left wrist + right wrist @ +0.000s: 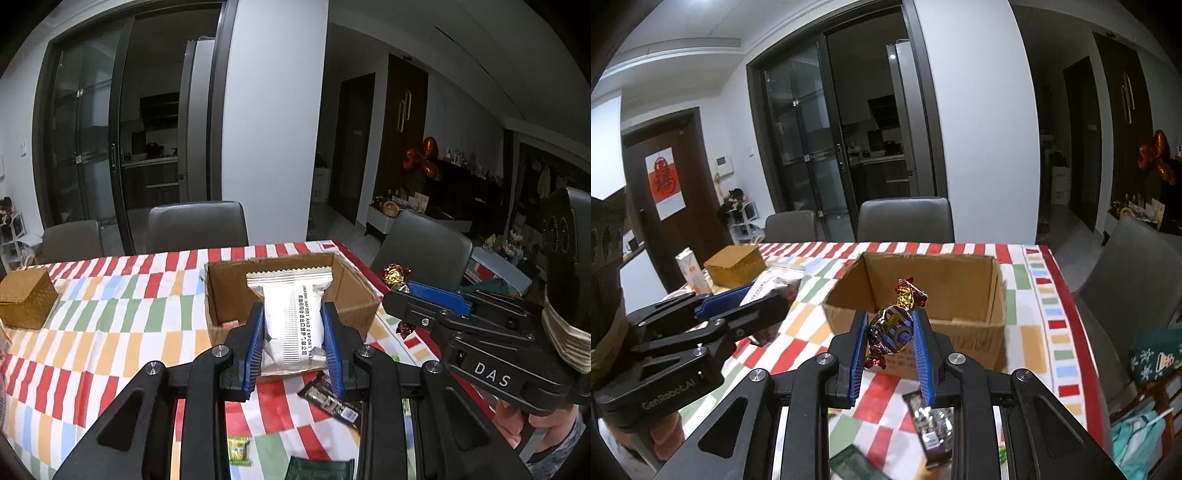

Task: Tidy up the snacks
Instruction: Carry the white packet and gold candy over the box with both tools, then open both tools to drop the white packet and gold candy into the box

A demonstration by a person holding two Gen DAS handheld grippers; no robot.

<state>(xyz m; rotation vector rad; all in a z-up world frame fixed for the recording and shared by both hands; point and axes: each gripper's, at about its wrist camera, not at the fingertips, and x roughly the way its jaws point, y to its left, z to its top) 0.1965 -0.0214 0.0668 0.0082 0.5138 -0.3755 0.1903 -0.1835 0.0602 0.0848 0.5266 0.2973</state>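
My left gripper [293, 325] is shut on a silver snack packet [293, 325] and holds it at the near edge of an open cardboard box [229, 295]. My right gripper [891, 332] is shut on a foil-wrapped candy [891, 328] in front of the same box [960, 280]. In the left wrist view the right gripper [424, 295] shows at the right with the candy [396, 275]. In the right wrist view the left gripper [738, 295] shows at the left with the packet [768, 282].
A checked tablecloth [110, 332] covers the table. A dark snack bar [328, 400], a green candy [238, 450] and a dark green packet [317, 469] lie near me. A brown woven box [26, 299] and a carton [690, 269] stand at the left. Grey chairs [197, 225] stand behind.
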